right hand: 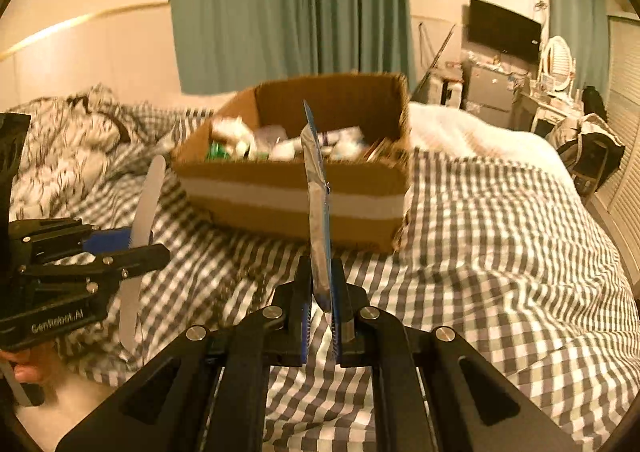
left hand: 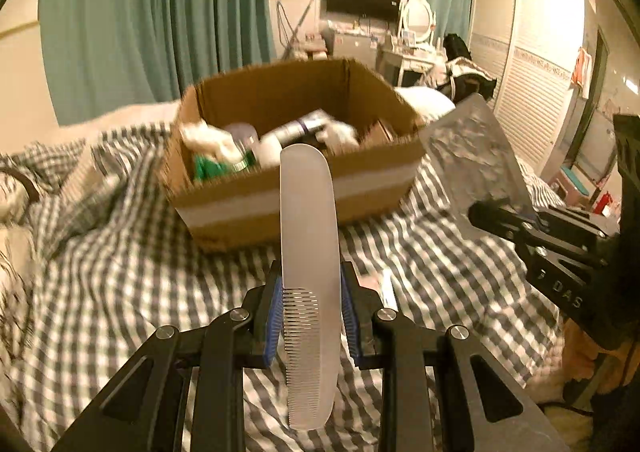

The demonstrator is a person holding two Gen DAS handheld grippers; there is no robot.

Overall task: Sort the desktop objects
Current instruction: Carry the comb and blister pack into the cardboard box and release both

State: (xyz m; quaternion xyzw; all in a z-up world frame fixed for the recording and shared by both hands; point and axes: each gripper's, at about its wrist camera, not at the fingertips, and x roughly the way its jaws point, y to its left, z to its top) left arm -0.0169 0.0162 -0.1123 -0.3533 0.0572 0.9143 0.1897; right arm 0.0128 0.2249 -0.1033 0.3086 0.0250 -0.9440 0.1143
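Transport is the step in hand: your left gripper (left hand: 308, 312) clamps a comb (left hand: 308, 252) and your right gripper (right hand: 322, 316) is pinched nearly shut on a foil pack (right hand: 318, 204), both above the checked bedding (right hand: 500, 252) just short of the box (right hand: 288, 196). Next, carry each over the near wall and release. Bottles (left hand: 280, 136) already crowd the inside, so aim for gaps.
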